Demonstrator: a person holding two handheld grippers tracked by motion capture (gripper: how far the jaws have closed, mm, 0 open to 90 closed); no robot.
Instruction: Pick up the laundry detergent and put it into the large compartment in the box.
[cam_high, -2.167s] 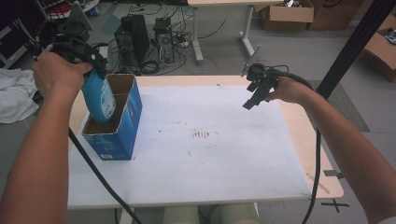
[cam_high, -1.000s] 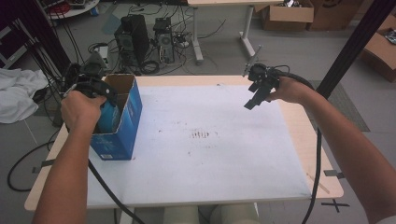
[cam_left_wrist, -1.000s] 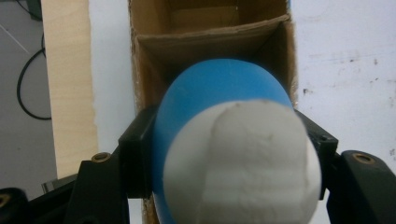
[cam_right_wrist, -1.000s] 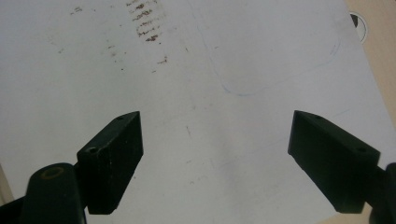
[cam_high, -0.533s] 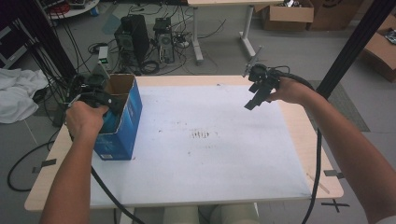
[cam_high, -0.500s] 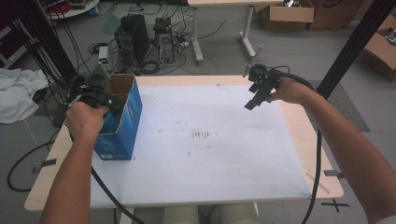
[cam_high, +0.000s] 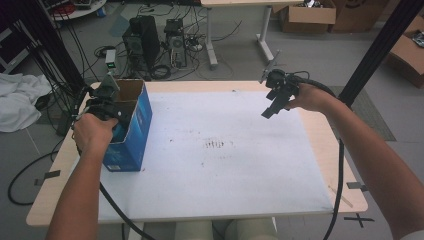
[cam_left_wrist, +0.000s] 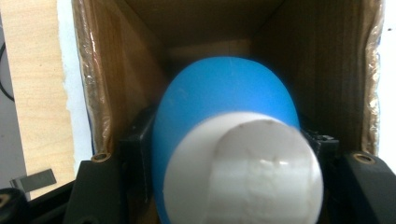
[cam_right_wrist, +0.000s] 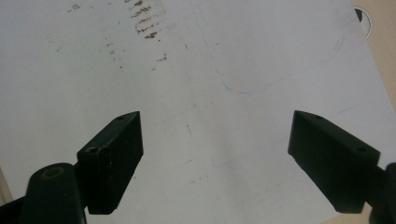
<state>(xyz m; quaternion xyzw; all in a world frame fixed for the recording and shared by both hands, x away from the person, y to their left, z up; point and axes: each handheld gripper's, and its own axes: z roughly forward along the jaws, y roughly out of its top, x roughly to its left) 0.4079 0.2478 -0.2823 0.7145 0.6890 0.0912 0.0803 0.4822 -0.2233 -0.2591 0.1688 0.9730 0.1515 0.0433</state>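
In the high view the left claw (cam_high: 107, 102) has sunk into the open top of the blue box (cam_high: 131, 131) at the left edge of the worktop (cam_high: 225, 170); earlier it hung above the box with the blue bottle in plain sight, and now the person's left hand (cam_high: 94, 132) sits at the box's rim, with the bottle largely hidden behind the hand and the cardboard. The box stands in the same place as before. The right claw (cam_high: 272, 102) is where it was in every earlier frame, held over the far right part of the worktop with the right hand (cam_high: 310, 97) behind it, and its cable runs back along the forearm. From up here the spread of its jaws is hard to judge. The left gripper view supplies what the high view hides: the blue bottle (cam_left_wrist: 224, 121) with its white cap (cam_left_wrist: 245, 172) towards the camera is clenched between the two black jaws, which press against its sides, and it hangs inside the brown cardboard walls of the box (cam_left_wrist: 116, 79), with the box's floor visible beyond it. Whether the bottle touches that floor cannot be told. The right gripper view settles the other claw (cam_right_wrist: 217, 163): its jaws stand wide apart with nothing between them, over the white sheet (cam_right_wrist: 187, 70) covering the worktop, which carries some brown smudges (cam_right_wrist: 144, 18).
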